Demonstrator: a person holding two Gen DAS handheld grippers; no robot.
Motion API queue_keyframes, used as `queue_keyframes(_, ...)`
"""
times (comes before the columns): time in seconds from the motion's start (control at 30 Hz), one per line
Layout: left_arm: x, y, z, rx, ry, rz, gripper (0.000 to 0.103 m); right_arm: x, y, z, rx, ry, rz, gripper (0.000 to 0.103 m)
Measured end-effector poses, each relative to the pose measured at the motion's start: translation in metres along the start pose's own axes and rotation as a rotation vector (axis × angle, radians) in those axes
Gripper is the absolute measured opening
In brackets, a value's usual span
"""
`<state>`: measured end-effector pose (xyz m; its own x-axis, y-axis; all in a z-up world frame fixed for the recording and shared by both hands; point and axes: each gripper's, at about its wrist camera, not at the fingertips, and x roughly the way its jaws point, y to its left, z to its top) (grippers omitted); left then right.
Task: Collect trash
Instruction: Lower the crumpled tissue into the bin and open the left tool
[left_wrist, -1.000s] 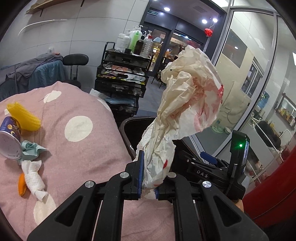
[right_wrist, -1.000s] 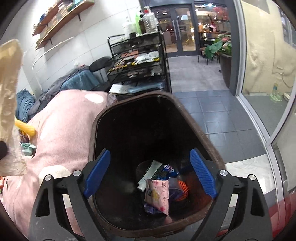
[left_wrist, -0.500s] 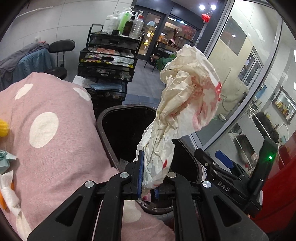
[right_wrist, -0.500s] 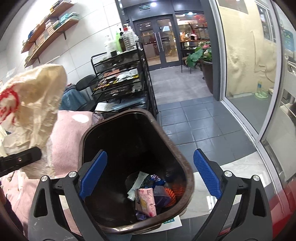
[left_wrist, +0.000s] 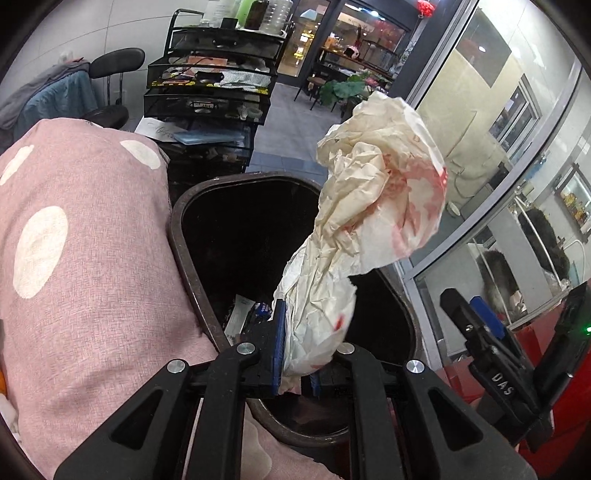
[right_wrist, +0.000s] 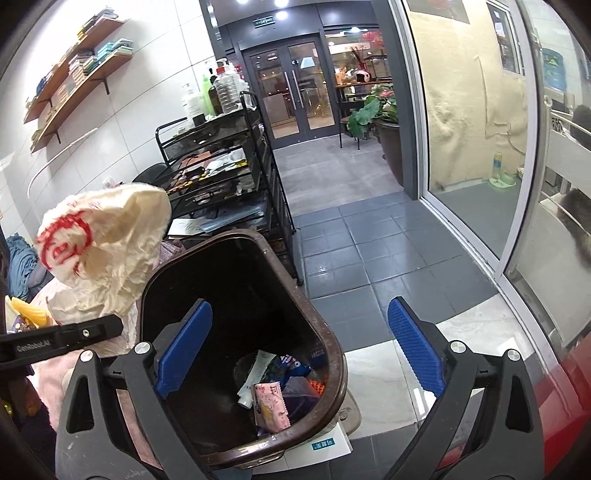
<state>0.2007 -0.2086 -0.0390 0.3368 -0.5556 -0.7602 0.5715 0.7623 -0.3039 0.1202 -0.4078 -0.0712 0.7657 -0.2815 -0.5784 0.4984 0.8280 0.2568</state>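
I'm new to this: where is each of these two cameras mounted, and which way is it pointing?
Left wrist: rides on the left gripper, looking down along its jaws into the brown bin; its jaws, just eased slightly, hold the crumpled paper wrapper; the right gripper shows at the right edge.
Right wrist: rides on the right gripper, looking down over the bin and out to the tiled floor; its blue jaws stand wide apart, empty.
Shared: bin, wrapper, pink dotted cloth, black wire rack.
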Motion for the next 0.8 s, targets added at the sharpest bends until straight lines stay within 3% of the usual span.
queue_keyframes(0.03,0.001,-0.001,-0.001,0.006,0.007,0.008,0.024,0.000,-0.001,0.000,0.001,-0.002,-0.003,0.095)
queue_keyframes(0.1,0.000,-0.002,-0.003,0.011,0.002,0.028,0.070,-0.001,-0.003,0.001,0.003,-0.006,-0.009,0.096)
queue_keyframes(0.2,-0.008,-0.008,-0.003,0.044,-0.041,0.043,0.086,-0.001,-0.006,0.001,0.014,-0.009,-0.017,0.097)
queue_keyframes(0.4,-0.017,-0.019,-0.008,0.109,-0.070,0.078,0.091,-0.002,-0.009,0.002,0.033,-0.001,-0.015,0.097)
queue_keyframes(0.8,-0.087,-0.025,-0.025,0.161,-0.276,0.145,0.097,-0.007,0.015,0.010,-0.015,-0.010,0.055,0.097)
